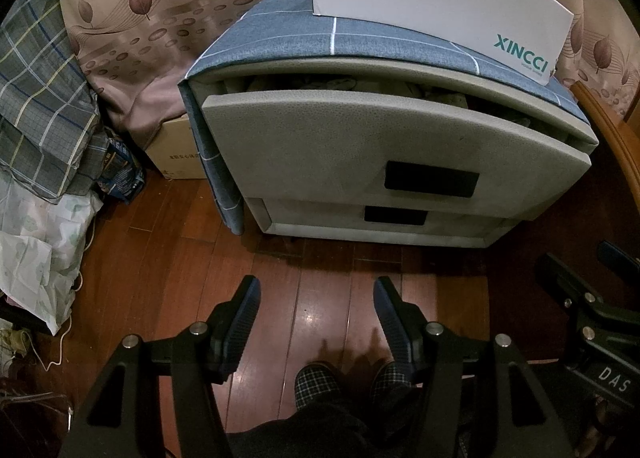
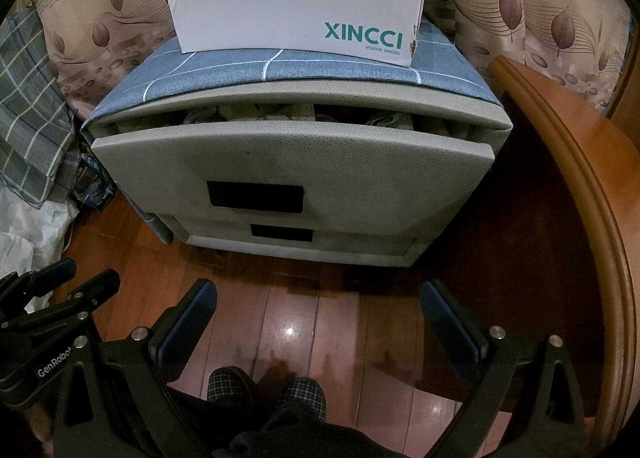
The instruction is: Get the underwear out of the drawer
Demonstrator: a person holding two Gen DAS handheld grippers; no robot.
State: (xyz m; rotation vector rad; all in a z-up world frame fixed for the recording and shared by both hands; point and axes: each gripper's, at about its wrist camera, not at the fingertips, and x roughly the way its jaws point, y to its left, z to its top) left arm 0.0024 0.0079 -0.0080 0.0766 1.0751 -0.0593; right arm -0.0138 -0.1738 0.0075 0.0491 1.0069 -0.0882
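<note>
Left wrist: left gripper (image 1: pixel 317 290) gaping, empty, above floor; top drawer (image 1: pixel 352 145) slightly ajar ahead, well apart, crumpled underwear (image 1: pixel 452 97) inside. Right wrist: right gripper (image 2: pixel 319 294) spread wide, empty; drawer (image 2: pixel 288 165), underwear (image 2: pixel 280 112) ahead, apart.

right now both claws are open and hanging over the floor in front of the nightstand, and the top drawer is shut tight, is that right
Not quite. The top drawer is pulled out partway, not shut: the right wrist view shows a gap behind its front with light fabric inside. The rest holds: the left claw and right claw are both open over the wooden floor before the nightstand.
</note>
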